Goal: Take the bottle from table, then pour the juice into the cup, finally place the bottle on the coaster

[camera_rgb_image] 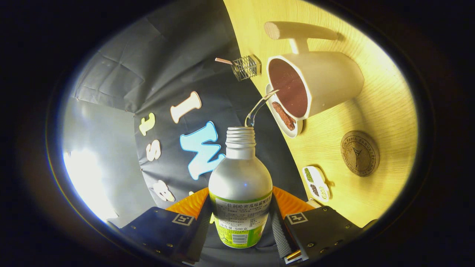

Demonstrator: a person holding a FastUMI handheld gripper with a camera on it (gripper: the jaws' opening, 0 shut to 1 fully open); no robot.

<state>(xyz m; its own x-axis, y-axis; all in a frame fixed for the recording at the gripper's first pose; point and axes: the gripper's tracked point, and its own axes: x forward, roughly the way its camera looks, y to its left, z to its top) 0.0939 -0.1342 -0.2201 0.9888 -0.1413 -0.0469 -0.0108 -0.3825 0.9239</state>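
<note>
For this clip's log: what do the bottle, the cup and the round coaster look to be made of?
Bottle, clamped between the claw fingers: likely plastic, with a frosted pale body, moulded neck threads and a glossy printed wrap label.
Cup: probably glazed ceramic, with thick matte-cream walls and a dark interior.
Coaster: wood or cork, judging by its brown grainy face with an engraved ring and emblem.

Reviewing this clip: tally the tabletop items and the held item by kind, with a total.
Bottle, gripped by the hand-held gripper, pouring: 1
Cup: 1
Round coaster: 1
Small dishes: 2
Wire basket: 1
Wooden stand: 1
Total: 7
</note>
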